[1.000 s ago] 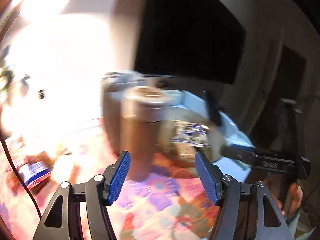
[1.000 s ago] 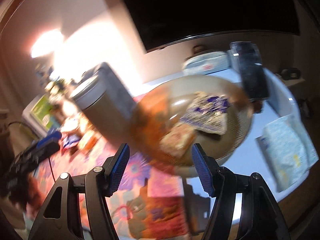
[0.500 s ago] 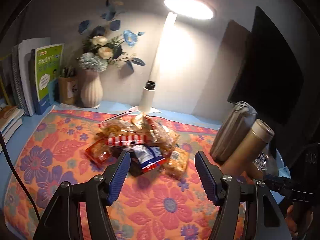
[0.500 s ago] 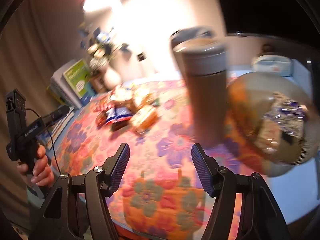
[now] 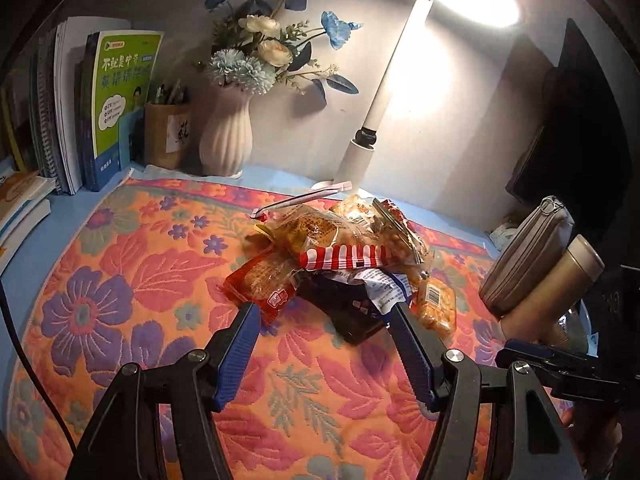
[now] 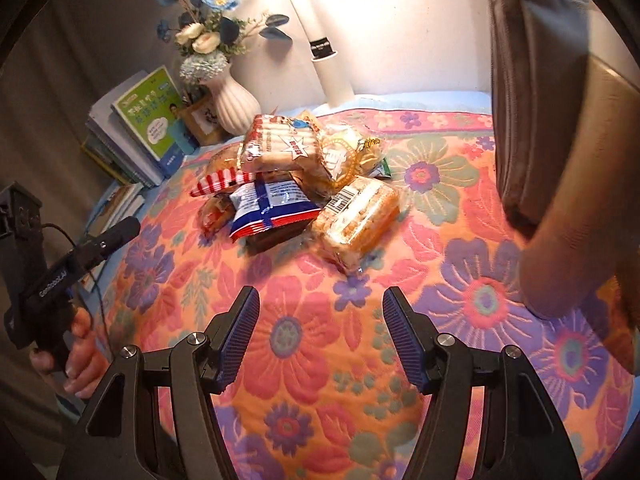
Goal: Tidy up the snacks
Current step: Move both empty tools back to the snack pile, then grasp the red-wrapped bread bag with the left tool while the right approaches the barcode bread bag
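Note:
A heap of snack packets (image 5: pixel 344 256) lies in the middle of the floral cloth (image 5: pixel 120 280). It holds a red packet (image 5: pixel 264 280), a red-and-white striped one (image 5: pixel 340 258), a dark one (image 5: pixel 348 312), a blue-and-white one (image 6: pixel 272 204) and an orange cracker pack (image 6: pixel 356 216). My left gripper (image 5: pixel 325 314) hovers open at the near edge of the heap, the dark packet just beyond its fingertips. My right gripper (image 6: pixel 320 298) is open and empty over bare cloth, a short way in front of the cracker pack.
A brown thermos (image 5: pixel 556 292) and a grey pouch (image 5: pixel 524 256) stand right of the heap. At the back are a white vase of flowers (image 5: pixel 226 136), a pen pot (image 5: pixel 166 136), upright books (image 5: pixel 116 104) and a lit lamp (image 5: pixel 372 120). A hand (image 6: pixel 78 356) holds the left gripper.
Both views swung left, away from the bowl and thermos, onto the snack heap. Both grippers then moved closer to it. Neither gripper's opening changed.

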A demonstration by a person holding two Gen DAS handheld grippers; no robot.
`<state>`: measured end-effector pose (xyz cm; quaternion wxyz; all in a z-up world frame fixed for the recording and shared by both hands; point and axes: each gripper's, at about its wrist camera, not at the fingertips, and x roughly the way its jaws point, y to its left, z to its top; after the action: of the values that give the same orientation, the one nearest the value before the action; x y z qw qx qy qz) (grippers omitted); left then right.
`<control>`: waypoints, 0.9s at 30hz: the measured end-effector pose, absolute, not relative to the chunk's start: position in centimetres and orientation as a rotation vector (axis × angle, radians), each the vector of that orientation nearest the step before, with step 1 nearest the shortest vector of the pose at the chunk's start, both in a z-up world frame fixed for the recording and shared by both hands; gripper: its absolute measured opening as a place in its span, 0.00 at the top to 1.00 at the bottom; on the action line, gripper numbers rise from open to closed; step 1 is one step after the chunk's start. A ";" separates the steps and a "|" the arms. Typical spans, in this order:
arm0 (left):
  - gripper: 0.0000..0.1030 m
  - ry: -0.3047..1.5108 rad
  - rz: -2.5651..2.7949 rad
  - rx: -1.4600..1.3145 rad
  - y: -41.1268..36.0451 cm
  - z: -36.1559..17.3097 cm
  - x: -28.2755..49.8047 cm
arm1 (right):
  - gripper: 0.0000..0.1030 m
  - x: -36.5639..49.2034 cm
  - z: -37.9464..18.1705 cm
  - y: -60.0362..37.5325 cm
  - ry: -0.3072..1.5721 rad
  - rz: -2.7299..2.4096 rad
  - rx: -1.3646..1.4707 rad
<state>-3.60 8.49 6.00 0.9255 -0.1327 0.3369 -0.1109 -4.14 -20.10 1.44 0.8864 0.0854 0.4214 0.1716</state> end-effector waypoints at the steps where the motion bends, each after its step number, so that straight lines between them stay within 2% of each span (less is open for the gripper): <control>1: 0.37 0.696 -0.231 -0.265 8.6 5.8 -3.0 | 0.38 -3.6 1.1 -19.8 0.882 0.339 0.179; 4: 0.36 0.708 -0.231 -0.200 8.5 5.4 -1.0 | 0.38 -2.1 0.1 -19.6 0.898 0.298 0.197; 6: 0.32 0.730 -0.234 -0.144 8.5 4.7 0.4 | 0.38 -1.1 -0.5 -19.4 0.905 0.273 0.215; 19: 0.32 0.854 -0.208 0.066 7.6 0.2 6.6 | 0.38 2.5 -2.7 -18.8 0.944 0.204 0.307; 27: 0.31 0.923 -0.231 0.046 7.7 -1.5 10.3 | 0.31 3.6 -2.9 -17.4 0.909 0.138 0.269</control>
<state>10.32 7.67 -1.45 0.8887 0.0220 0.4442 -0.1113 3.59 -17.38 -2.92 0.8875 0.1295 0.4372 0.0664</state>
